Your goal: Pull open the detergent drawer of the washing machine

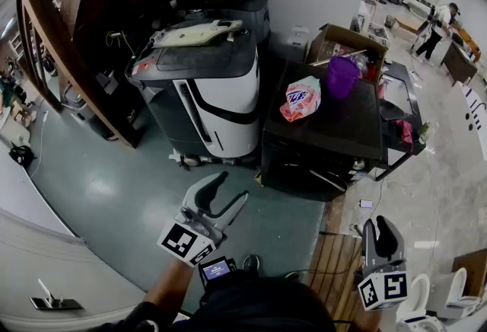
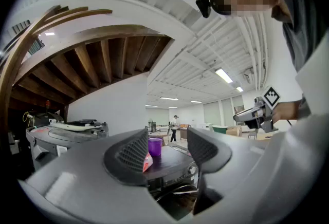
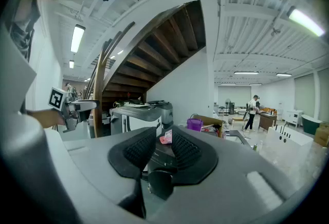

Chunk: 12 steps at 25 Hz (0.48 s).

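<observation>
A dark washing machine (image 1: pixel 335 125) stands ahead on the floor with a purple cup (image 1: pixel 342 75) and a pink detergent bag (image 1: pixel 302 98) on its lid. Its front panel (image 1: pixel 304 170) faces me in shadow, and I cannot make out the drawer there. My left gripper (image 1: pixel 234 186) hovers well short of the machine, open and empty; between its jaws show the washer (image 2: pixel 169 164) and the cup (image 2: pixel 154 147). My right gripper (image 1: pixel 379 222) hangs lower right, also away from the machine. Only a narrow slit parts its jaws, nothing is held, and the pink bag (image 3: pixel 165 138) shows through.
A grey-and-white machine (image 1: pixel 217 94) stands left of the washer, beside a wooden staircase (image 1: pixel 84 41). A cardboard box (image 1: pixel 342 45) sits behind. Wooden planks (image 1: pixel 335 262) lie by my feet. A person (image 1: pixel 437 26) stands far right. White toilets (image 1: pixel 456 288) are at the lower right.
</observation>
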Each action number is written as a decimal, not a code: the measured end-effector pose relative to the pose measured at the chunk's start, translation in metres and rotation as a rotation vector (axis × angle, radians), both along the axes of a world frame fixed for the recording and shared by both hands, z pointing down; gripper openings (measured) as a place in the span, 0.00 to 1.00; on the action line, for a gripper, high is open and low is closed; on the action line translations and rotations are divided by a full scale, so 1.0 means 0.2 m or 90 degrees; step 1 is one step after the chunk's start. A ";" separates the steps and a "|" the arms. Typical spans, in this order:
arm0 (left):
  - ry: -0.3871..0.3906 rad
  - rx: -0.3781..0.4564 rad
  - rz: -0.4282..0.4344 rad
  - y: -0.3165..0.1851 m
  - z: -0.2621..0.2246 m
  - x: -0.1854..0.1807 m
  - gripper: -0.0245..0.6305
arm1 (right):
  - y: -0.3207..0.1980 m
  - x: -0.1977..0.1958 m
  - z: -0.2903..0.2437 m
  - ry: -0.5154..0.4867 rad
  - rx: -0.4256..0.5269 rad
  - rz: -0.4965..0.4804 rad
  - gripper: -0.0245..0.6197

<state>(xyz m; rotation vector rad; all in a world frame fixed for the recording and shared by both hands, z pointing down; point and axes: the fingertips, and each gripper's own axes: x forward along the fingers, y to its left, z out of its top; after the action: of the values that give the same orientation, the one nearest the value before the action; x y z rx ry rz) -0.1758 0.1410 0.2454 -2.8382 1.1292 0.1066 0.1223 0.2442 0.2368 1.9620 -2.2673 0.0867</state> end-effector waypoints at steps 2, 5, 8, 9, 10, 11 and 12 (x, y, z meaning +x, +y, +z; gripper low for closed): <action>0.000 0.000 0.000 0.00 0.00 0.00 0.47 | 0.00 0.00 0.00 -0.001 0.000 0.001 0.19; 0.000 -0.002 0.001 -0.02 0.00 -0.01 0.47 | -0.01 -0.01 -0.01 -0.002 0.000 0.002 0.19; 0.000 -0.003 0.004 -0.03 0.00 -0.02 0.47 | -0.03 -0.02 -0.01 -0.005 0.001 0.003 0.19; -0.001 -0.003 0.005 -0.04 0.00 -0.02 0.47 | -0.03 -0.03 -0.01 -0.008 0.003 0.005 0.19; -0.001 -0.004 0.005 -0.04 0.01 -0.02 0.47 | -0.03 -0.03 -0.01 -0.012 0.006 0.006 0.19; 0.000 -0.004 0.006 -0.05 0.01 -0.03 0.47 | -0.03 -0.03 -0.02 -0.017 0.010 0.008 0.19; 0.000 -0.004 0.007 -0.05 0.01 -0.03 0.47 | -0.03 -0.04 -0.02 -0.020 0.013 0.009 0.19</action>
<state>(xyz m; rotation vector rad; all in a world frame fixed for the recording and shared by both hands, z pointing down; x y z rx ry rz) -0.1819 0.1306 0.2473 -2.8513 1.1154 0.1046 0.1150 0.2373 0.2330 2.0019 -2.2824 0.0966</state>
